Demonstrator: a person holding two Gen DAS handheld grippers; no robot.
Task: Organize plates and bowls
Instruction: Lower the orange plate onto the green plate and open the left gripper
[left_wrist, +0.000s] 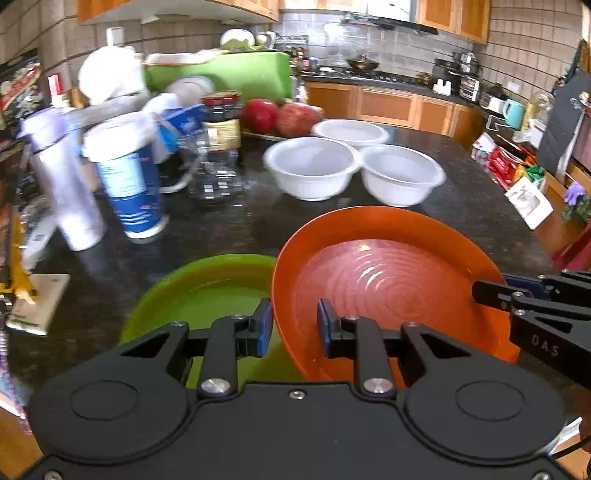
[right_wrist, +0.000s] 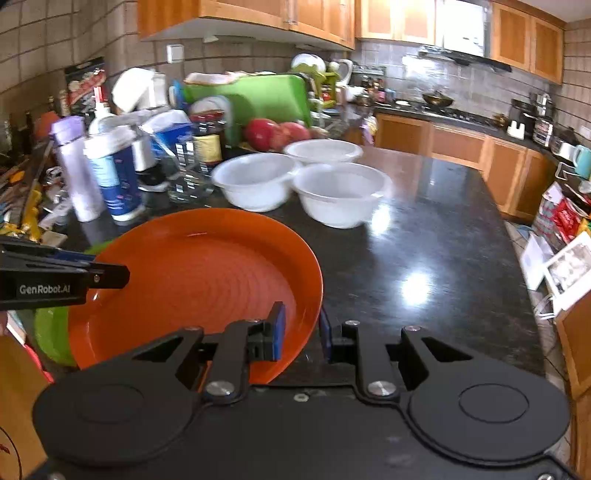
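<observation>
Both tools hold the orange plate (left_wrist: 384, 280) above the dark bench (right_wrist: 443, 236). The left tool (left_wrist: 293, 326) clamps the plate's left rim between its blue pads; the right tool (right_wrist: 301, 330), nearly closed, pinches the right rim. The plate sits tilted, overlapping a green plate (left_wrist: 207, 291) just beside and below it. Three white bowls (left_wrist: 312, 171) stand clustered farther back on the bench, near red fruit (left_wrist: 280, 116).
</observation>
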